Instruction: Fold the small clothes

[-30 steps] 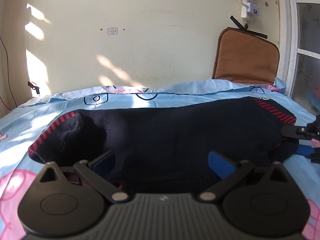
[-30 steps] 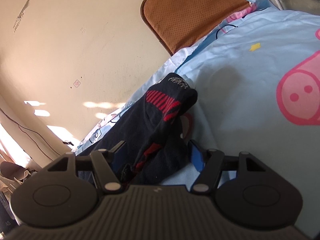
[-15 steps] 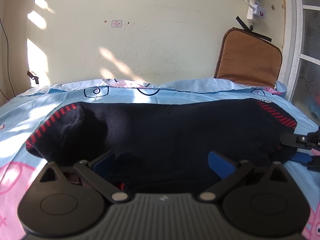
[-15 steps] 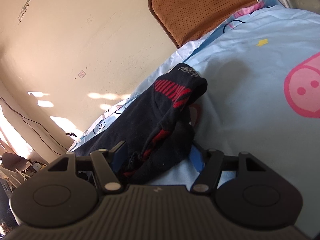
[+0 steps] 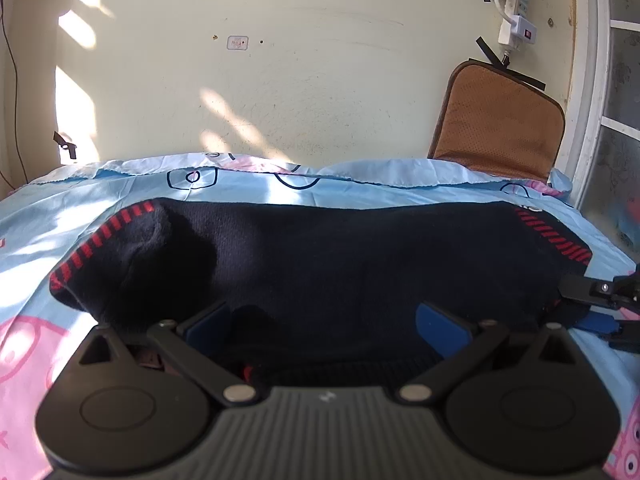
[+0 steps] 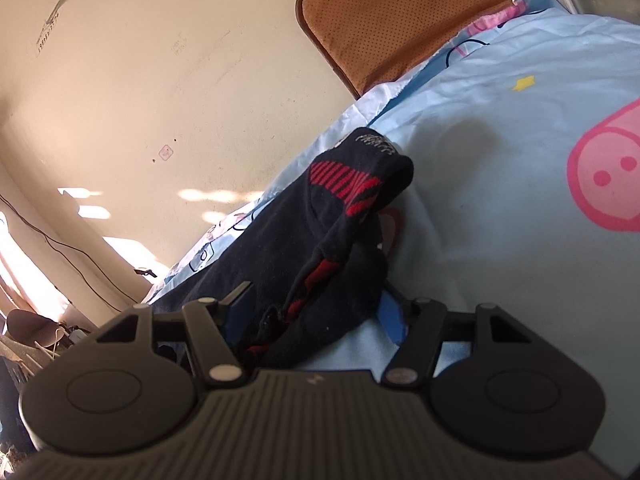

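Blue cartoon-print bedsheet (image 5: 360, 190) fills the scene, and the dark navy sock (image 5: 340, 260) with red stripes lies stretched across it, toe bunched at one end. Left gripper (image 5: 324, 322) sits spread wide over the sock's near edge. Right gripper (image 6: 316, 312) has its blue pads either side of the crumpled cuff, fabric bunched between them

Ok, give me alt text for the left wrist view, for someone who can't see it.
A dark navy sock with red stripes lies stretched across a light blue cartoon bedsheet, its near edge between the open fingers of the left gripper. The right gripper reaches its right end; a cream wall and brown cushion stand behind.
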{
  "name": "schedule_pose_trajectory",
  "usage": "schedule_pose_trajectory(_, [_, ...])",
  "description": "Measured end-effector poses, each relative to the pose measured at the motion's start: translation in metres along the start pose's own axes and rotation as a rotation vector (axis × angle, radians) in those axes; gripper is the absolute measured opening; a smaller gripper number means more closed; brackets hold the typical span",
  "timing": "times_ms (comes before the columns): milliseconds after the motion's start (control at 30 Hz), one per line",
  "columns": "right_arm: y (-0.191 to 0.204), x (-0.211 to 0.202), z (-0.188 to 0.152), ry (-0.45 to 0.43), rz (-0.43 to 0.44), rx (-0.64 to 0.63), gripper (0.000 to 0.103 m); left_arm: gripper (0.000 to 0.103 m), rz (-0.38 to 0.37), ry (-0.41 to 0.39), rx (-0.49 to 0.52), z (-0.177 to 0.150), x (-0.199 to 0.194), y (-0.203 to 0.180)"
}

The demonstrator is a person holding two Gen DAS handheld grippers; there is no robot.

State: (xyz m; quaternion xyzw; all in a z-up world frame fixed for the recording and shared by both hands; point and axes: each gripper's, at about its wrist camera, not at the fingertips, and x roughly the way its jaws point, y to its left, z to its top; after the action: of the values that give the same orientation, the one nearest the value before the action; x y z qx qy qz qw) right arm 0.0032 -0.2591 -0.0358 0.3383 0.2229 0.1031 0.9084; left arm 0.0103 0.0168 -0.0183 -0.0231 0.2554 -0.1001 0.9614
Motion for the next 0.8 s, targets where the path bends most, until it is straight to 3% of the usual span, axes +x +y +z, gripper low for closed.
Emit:
schedule_pose_trajectory(67, [0.0, 0.001, 0.001, 0.008, 0.002, 0.004, 0.06, 0.102, 0.0, -0.004, -0.005, 0.0, -0.001, 0.001])
schedule_pose_trajectory(233, [-0.007, 0.0, 0.003, -0.019, 0.018, 0.101, 0.062, 0.102, -0.003, -0.001, -0.026, 0.001, 0.0, 0.004])
schedule_pose_trajectory(367, [0.003, 0.008, 0.002, -0.013, -0.02, 0.06, 0.061, 0.102, 0.0, -0.006, -0.035, 0.001, -0.001, 0.005])
schedule_pose_trajectory(400, [0.005, 0.011, 0.002, -0.007, -0.033, 0.044, 0.057, 0.101, 0.001, -0.009, -0.036, 0.001, -0.002, 0.005])
schedule_pose_trajectory(433, [0.005, 0.016, 0.002, 0.016, -0.046, 0.045, 0.03, 0.101, 0.0, -0.013, -0.038, 0.001, -0.002, 0.006])
schedule_pose_trajectory(467, [0.002, 0.018, 0.001, 0.026, -0.046, 0.06, 0.024, 0.101, -0.004, -0.015, -0.042, 0.001, -0.003, 0.007])
schedule_pose_trajectory(667, [0.02, 0.007, 0.002, -0.018, -0.035, -0.04, 0.021, 0.09, -0.101, 0.026, -0.161, 0.011, -0.007, 0.031])
schedule_pose_trajectory(800, [0.04, 0.003, 0.004, -0.042, -0.038, -0.156, 0.021, 0.09, -0.165, -0.022, -0.305, 0.031, -0.027, 0.068])
